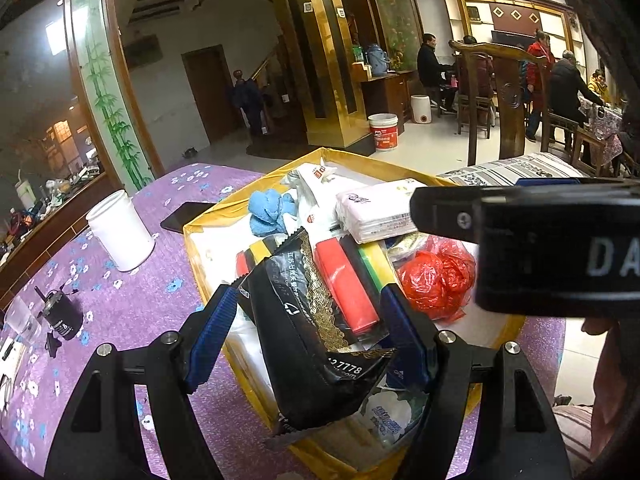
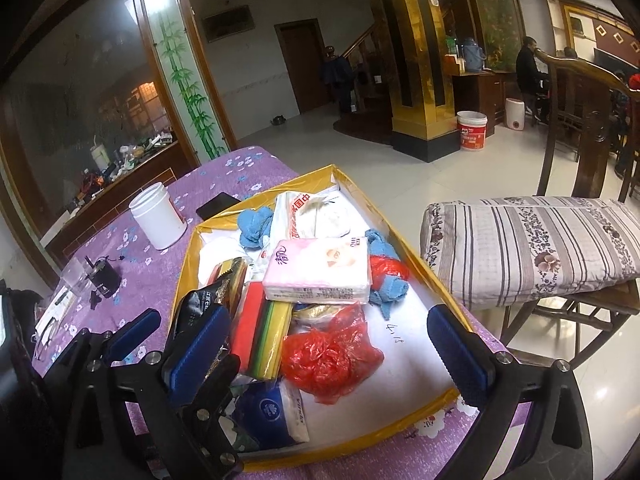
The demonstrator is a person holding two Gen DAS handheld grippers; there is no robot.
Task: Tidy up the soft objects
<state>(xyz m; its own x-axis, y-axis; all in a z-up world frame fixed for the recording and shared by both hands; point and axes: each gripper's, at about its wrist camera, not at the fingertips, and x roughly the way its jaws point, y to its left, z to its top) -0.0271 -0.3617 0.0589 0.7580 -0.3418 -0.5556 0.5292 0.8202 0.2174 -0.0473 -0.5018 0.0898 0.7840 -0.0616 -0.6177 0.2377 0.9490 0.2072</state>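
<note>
You are collecting everything soft in the gold-rimmed tray (image 2: pixel 424 258) on the desk (image 1: pixel 132 312), so it is filling up. Your left hand-held gripper (image 1: pixel 316 334) is clamping the black pouch (image 1: pixel 308 344) above it; your right hand-held gripper (image 2: pixel 332 336) is hovering wide, holding nothing.

A glossy pale tiled floor (image 2: pixel 400 168) spreads around a broad gold-and-black pillar (image 2: pixel 416 60) at twelve o'clock. At ten o'clock, a glass partition painted with green bamboo (image 2: pixel 184 76). At three o'clock, a dark carved wooden chair (image 2: pixel 580 128) bearing a striped floral cushion (image 2: pixel 528 244).
</note>
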